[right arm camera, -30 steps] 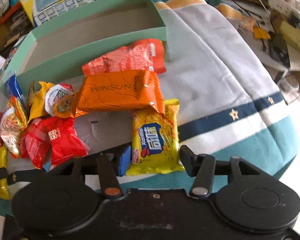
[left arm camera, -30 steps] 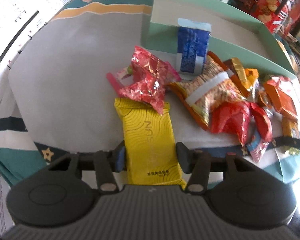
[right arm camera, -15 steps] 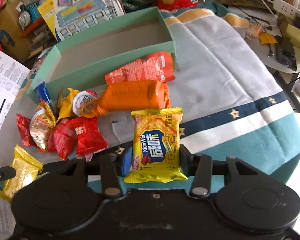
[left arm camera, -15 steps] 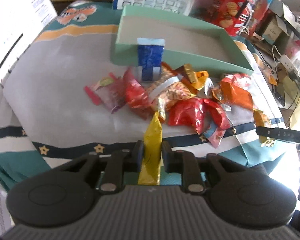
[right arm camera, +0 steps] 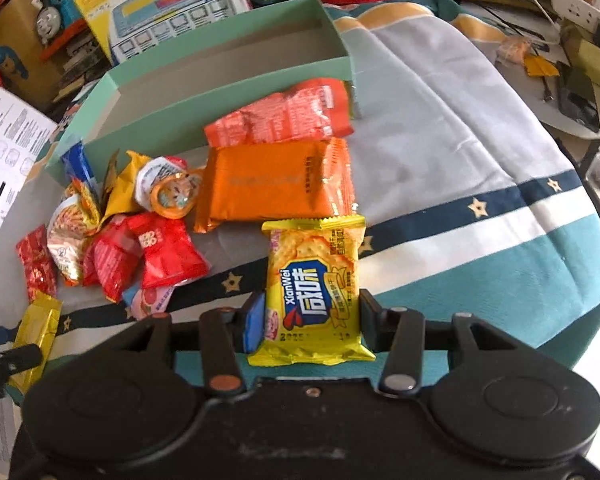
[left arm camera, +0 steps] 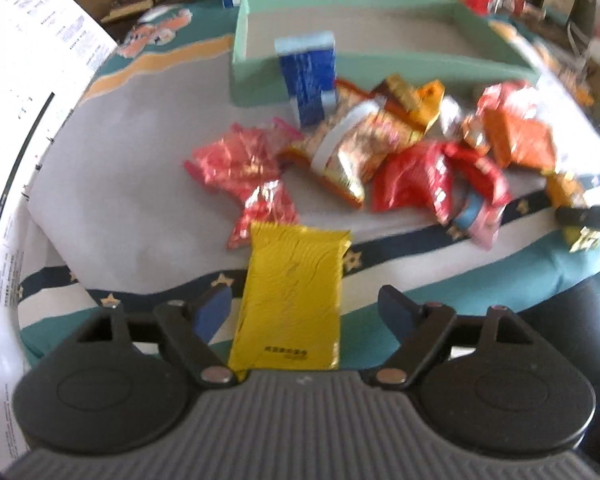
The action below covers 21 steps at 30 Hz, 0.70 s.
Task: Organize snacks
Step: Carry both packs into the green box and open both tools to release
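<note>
Left claw [left arm camera: 306, 308]: jaws spread wide, plain yellow packet [left arm camera: 292, 300] lying loose between them. Right claw [right arm camera: 308, 322]: level, clamped on yellow cracker packet [right arm camera: 314, 290], held above the tabletop's [right arm camera: 440, 140] heaped snacks.

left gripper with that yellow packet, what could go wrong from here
1. The left gripper stands open, with gaps on both sides of the plain yellow packet, so the packet may not be held and could drop near the cloth's edge.
2. The right gripper pinches the yellow cracker packet only at its lower end; it could swing or slip on the way to the green box.
3. The blue packet leans on the box wall and could be knocked over.
</note>
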{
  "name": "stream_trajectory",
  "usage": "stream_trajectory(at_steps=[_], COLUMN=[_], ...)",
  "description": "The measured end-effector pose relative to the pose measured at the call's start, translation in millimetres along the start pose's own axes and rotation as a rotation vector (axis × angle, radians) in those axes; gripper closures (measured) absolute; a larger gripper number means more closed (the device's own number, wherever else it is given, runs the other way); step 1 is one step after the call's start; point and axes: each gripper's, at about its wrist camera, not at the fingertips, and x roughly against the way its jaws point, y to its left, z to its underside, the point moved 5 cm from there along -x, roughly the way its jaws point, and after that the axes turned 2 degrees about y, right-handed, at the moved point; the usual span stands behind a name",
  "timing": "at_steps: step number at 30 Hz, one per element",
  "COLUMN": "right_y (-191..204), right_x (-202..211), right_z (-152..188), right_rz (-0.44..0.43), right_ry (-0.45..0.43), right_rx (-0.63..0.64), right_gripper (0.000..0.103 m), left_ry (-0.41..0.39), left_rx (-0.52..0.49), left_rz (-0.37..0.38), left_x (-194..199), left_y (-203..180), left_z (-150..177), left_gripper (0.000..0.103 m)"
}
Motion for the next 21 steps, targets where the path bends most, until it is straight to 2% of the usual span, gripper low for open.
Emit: stream_trajectory(at_steps=[1, 2, 3, 8, 13, 18, 21], right_y=[1.8, 2.6, 2.5, 3.9, 1.9, 0.8, 2.8], right_x=[-0.4, -1.5, -3.5, -6.3, 14.7, 45.6, 55.2], right_z=[-0.1, -0.4, -0.7, -2.4, -5.1, -22.3, -45.0], right_rz=[0.000, 0.001, 0.003, 0.007, -0.042, -0.071, -0.086], right_ry=[0.000, 0.002, 0.008, 0.010, 0.001, -0.054, -0.090], right_rx=[0.009, 0.015, 0.016, 0.031, 0.031, 0.023, 0.024], right_gripper=[0.056, 0.056, 0.056, 0.056, 0.056, 0.056, 0.056], left_ry=[0.020, 0.038, 0.053, 0.022, -0.066, -0.160, -0.201], left_rx=[-0.002, -0.001, 0.001, 0.033, 0.015, 0.016, -0.002], left_rz=[0.002, 0.010, 0.016, 0.059, 0.131, 0.164, 0.135], left_x=[-6.3, -11.7, -16.7, -5.1, 36.4, 65.9, 67.0], left_y=[0.9, 2.0, 3.1, 7.9, 5.5, 6.8, 8.6], left_z=[1.0, 2.7, 4.2, 4.0, -8.3, -41.3, -71.9], left_gripper=[0.030, 0.047, 0.051, 0.053, 0.052, 0.052, 0.052])
